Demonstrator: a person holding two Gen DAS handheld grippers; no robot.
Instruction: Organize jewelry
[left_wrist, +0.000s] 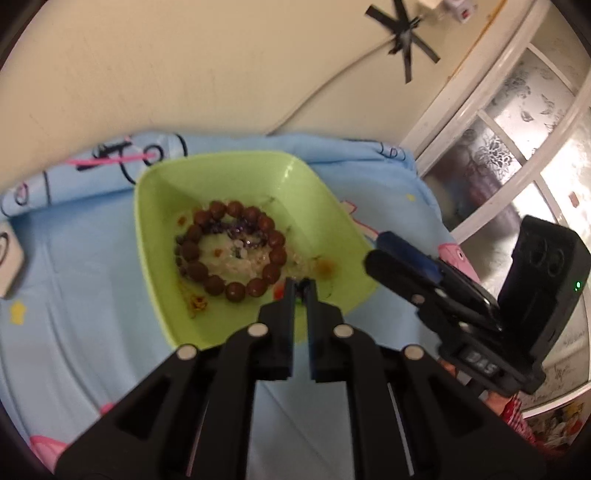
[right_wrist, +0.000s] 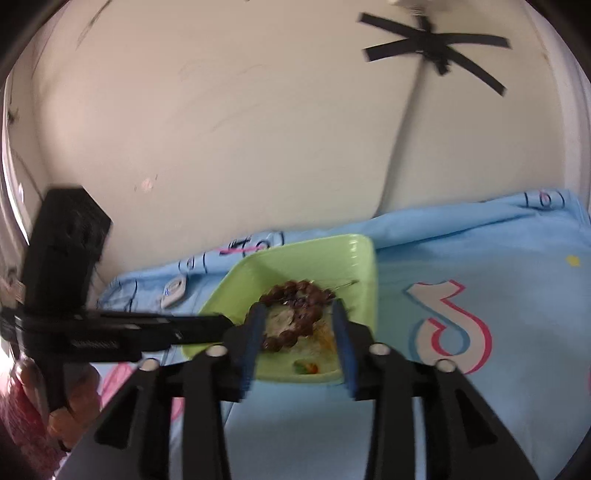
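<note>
A ring of large brown wooden beads, the brown bead bracelet (left_wrist: 231, 254), lies on the floor of a light green tray (left_wrist: 162, 184), and inside its loop sit a strand of small dark purple beads (left_wrist: 240, 230) toward twelve o'clock and a heap of pale whitish beads (left_wrist: 240, 260) at the centre. Small loose pieces lie around the ring: an amber-coloured bit (left_wrist: 325, 267) at about three o'clock of it, a yellowish trinket (left_wrist: 197, 302) at seven o'clock, and a green-and-orange piece (right_wrist: 306, 367) close to the tray's near rim in the right wrist view. The left tongs (left_wrist: 302, 286) reach over the near edge of the tray at about five o'clock of the bracelet, their tips drawn nearly together with something small and dark between them that is too small to identify, so I cannot tell whether they are clamped on it. The right tongs (right_wrist: 298, 314) stand wide apart, their blue-padded fingers (right_wrist: 255, 332) framing the bracelet from the near side, one at nine and one at three o'clock. The tray rests on a light blue cloth (right_wrist: 480, 258) with a pink-and-white logo print, spread over the counter against a cream wall (right_wrist: 258, 129) crossed with black tape (right_wrist: 436, 48).
</note>
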